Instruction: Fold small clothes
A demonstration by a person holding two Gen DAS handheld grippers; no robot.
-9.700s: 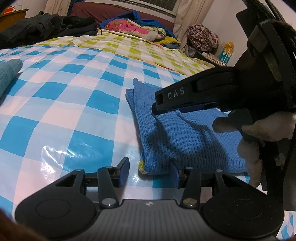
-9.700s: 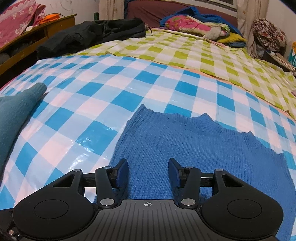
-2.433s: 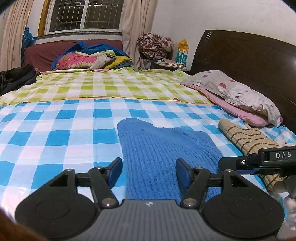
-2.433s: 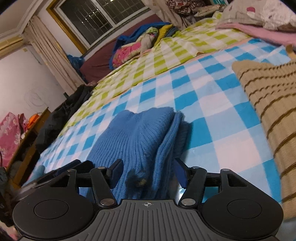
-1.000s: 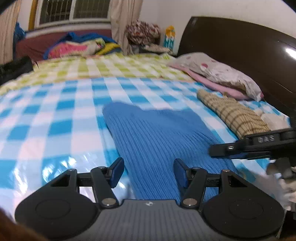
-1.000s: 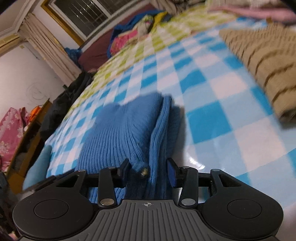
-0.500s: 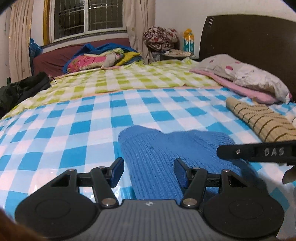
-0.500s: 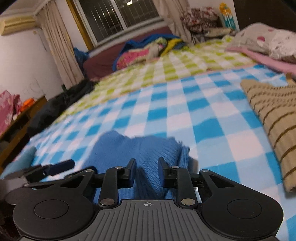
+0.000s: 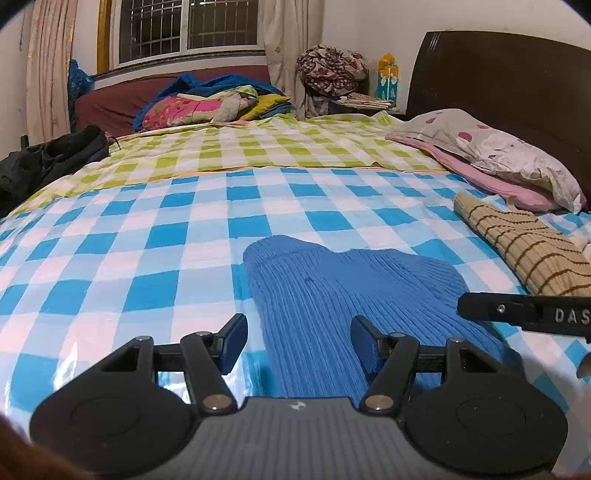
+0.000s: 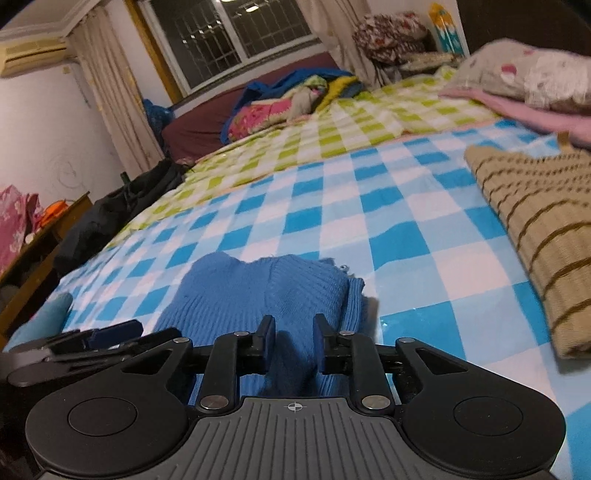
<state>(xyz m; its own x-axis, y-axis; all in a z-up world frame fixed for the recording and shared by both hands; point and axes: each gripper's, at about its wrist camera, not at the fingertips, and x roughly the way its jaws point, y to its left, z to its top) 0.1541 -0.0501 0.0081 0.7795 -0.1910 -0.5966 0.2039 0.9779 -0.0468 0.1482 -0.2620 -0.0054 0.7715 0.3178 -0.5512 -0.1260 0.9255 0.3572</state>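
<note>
1. Right gripper: jaws drawn narrow, just closed in, pinching a raised ridge of the blue knit between the pads.
2. Knit folded lengthwise on the blue-checked sheet, bunched up directly ahead of the right fingers, its stacked edge just right of them.
3. Left gripper: jaws spread and just been widening a little, nothing pinched.
4. Same knit partly between the left fingers: right finger over the fabric, left finger over bare sheet (contact with the cloth not clear).
5. Far end of the knit rounded, stretching away ahead of the left gripper.
6. Right gripper's finger reaching in from the right of the left view, over the knit's right edge.
7. Left gripper's tips visible low on the left of the right view, beside the knit.
8. Striped beige knit lying to the right, well apart from the blue one.
9. Pillow beyond the striped piece, against the dark headboard.
10. Green-checked sheet farther ahead, heaped bedding beyond it under the window.
</note>
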